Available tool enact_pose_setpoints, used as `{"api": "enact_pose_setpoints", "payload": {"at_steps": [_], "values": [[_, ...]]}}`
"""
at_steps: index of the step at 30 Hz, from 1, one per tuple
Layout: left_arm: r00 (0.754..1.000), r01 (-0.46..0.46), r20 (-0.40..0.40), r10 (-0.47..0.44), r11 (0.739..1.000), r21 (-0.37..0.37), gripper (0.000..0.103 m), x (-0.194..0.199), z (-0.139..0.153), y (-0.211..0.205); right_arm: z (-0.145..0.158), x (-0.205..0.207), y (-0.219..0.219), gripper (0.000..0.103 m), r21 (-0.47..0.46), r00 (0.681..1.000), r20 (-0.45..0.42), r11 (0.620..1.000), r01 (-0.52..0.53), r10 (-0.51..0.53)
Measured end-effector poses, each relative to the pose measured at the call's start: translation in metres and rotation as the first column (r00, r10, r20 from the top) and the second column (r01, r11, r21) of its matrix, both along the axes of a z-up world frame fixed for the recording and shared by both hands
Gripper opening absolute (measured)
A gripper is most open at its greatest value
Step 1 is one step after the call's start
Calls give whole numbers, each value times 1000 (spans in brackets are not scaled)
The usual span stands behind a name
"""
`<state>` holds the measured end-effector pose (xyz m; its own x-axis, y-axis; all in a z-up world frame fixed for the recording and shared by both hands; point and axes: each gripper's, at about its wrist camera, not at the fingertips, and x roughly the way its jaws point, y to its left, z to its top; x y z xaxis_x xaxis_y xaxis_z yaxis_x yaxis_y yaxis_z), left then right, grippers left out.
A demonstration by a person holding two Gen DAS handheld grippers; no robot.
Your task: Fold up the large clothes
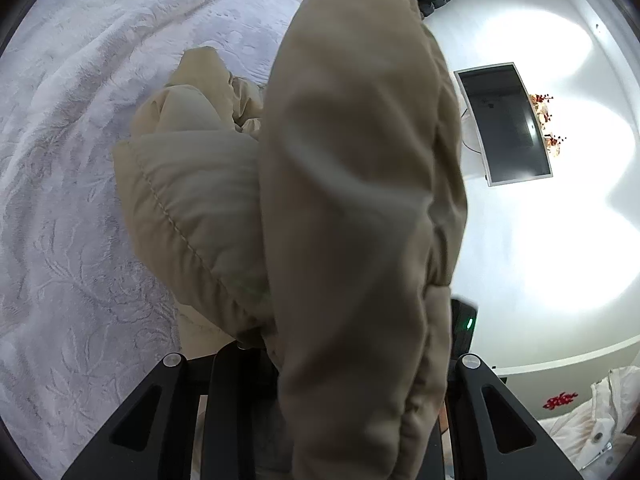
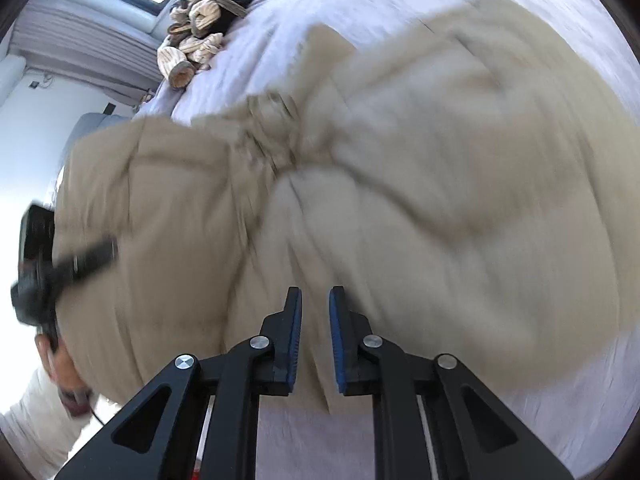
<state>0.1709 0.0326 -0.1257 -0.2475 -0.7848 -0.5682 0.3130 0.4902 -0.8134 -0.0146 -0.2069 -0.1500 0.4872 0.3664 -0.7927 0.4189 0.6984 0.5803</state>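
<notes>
Item: large beige padded jacket, quilted, lying bunched on the bed cover, pale lilac w/ embossed pattern.

Left gripper: fingertips hidden under fabric. A thick fold of the jacket rises straight out from between the arms and fills the centre of the left wrist view, so judged clamped on that fold and holding it raised above the bed. In the right wrist view it shows at the jacket's left edge, blurred.

Right gripper: blue pads nearly together, narrow gap, nothing between them. It hangs over the jacket's near side. View is motion-blurred.

Handling, judged:
- Soft, puffy, compressible; no stiffness, so any lifted part sags and drags the rest
- Bulky but probably light for its size
- Shell looks smooth, may slip; a thin pinch will prob. pull out
- Best hold: stitched seam or hem edge, not mid-panel filling
- Right gripper must open wider before taking the opposite edge

Other clothes lie piled at the far end of the bed, well apart
</notes>
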Motion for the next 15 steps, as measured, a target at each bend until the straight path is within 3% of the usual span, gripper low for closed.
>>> {"api": "enact_pose_setpoints", "payload": {"at_steps": [3,7,13,14,15], "values": [[1000,-17,-11,17,999,28,29,-5,9,-2,-19,-11,10,15,55,1000,14,998,15,-16],[1000,6,2,-6,997,71,29,-23,34,-33,-48,-5,21,12,52,1000,14,999,10,-10],[996,86,16,-89,989,119,30,-49,56,-109,-79,-14,-2,9,262,995,30,961,84,-95],[994,103,9,-105,988,117,36,-54,56,-126,-83,-17,-6,8,301,993,35,949,96,-112],[993,116,-6,-116,988,98,49,-57,57,-140,-87,-20,-9,8,332,991,41,938,105,-125]]}}
